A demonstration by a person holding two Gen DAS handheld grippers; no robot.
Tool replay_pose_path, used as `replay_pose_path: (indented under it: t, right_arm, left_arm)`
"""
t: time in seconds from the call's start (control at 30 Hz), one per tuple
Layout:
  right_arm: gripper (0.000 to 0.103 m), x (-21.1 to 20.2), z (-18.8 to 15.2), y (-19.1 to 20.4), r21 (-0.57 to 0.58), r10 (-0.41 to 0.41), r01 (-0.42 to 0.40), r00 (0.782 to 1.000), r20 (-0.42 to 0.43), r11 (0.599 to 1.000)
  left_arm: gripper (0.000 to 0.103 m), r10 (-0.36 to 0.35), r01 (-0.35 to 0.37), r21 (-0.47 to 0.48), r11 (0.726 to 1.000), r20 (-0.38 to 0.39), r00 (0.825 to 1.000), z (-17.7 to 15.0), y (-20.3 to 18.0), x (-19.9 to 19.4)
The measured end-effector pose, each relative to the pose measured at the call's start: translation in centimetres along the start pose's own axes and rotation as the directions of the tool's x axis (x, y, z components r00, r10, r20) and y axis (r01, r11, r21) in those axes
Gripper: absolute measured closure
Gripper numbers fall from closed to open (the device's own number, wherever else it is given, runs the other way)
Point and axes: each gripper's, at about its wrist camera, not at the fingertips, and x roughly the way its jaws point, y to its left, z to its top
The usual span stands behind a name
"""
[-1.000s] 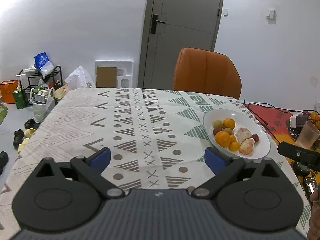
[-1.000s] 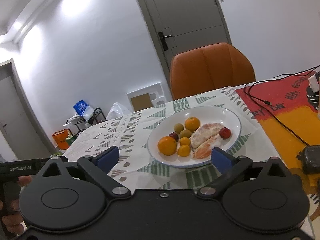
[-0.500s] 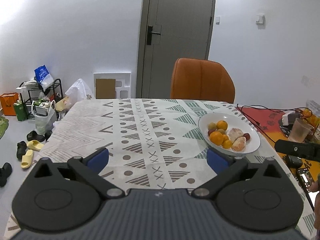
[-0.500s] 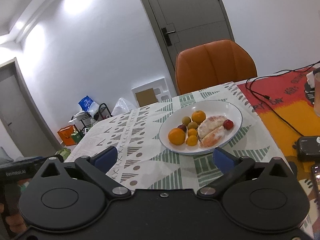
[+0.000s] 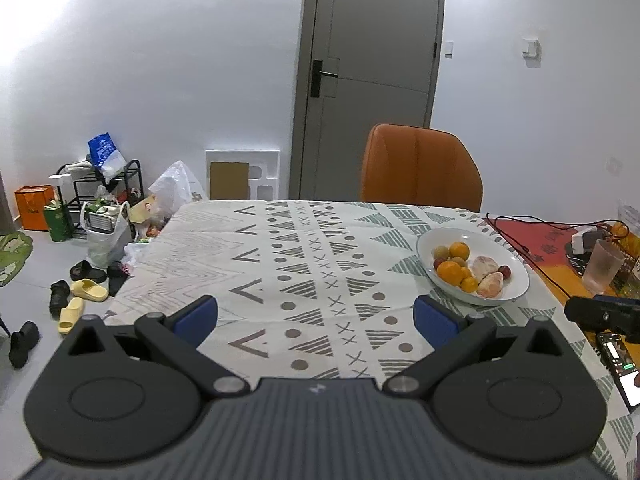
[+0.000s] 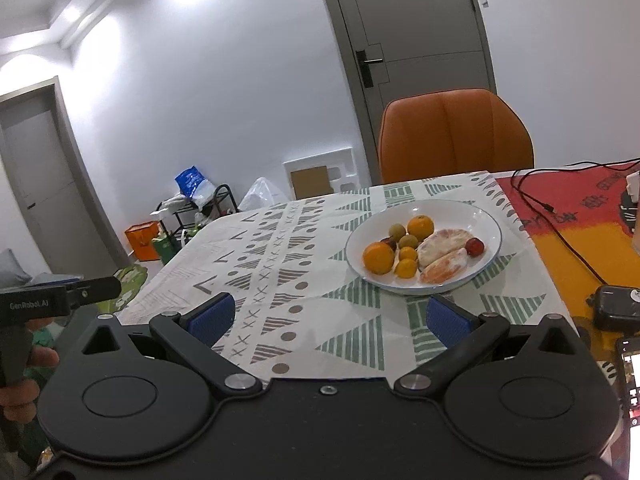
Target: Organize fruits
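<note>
Both tools, left (image 5: 315, 316) and right (image 6: 327, 317), jaws apart and empty, have drawn back from the plate (image 6: 490, 216) of fruit (image 6: 378, 257) at right of frame; sorting appears finished.

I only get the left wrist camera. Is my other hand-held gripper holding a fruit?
Observer: No. The right hand-held gripper is open and empty, short of the plate.
Child: Is there just one door?
Observer: No, a second grey door stands at the far left.
Child: What holds my left hand-held gripper?
Observer: A hand wraps its black handle.
</note>
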Motion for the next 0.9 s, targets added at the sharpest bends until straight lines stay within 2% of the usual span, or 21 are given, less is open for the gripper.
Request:
replay_pose_path:
  t: [0.2,0.9]
  right_arm:
    - [0.000,-0.1,-0.5,0.5,0.005,0.006,-0.006,1.000,-0.015,1.000]
    - [0.000,0.3,-1.3,1.8,-0.025,0.018,-0.019,0.999,-0.038,1.000]
  left_arm:
    - [0.000,0.034,-0.034,-0.017,0.999,-0.011,0.999,-0.5,0.5,-0.3]
    - [0.000,0.008,-0.008,0.002,1.000,-0.022,1.000,-1.2,-0.3,-0.7]
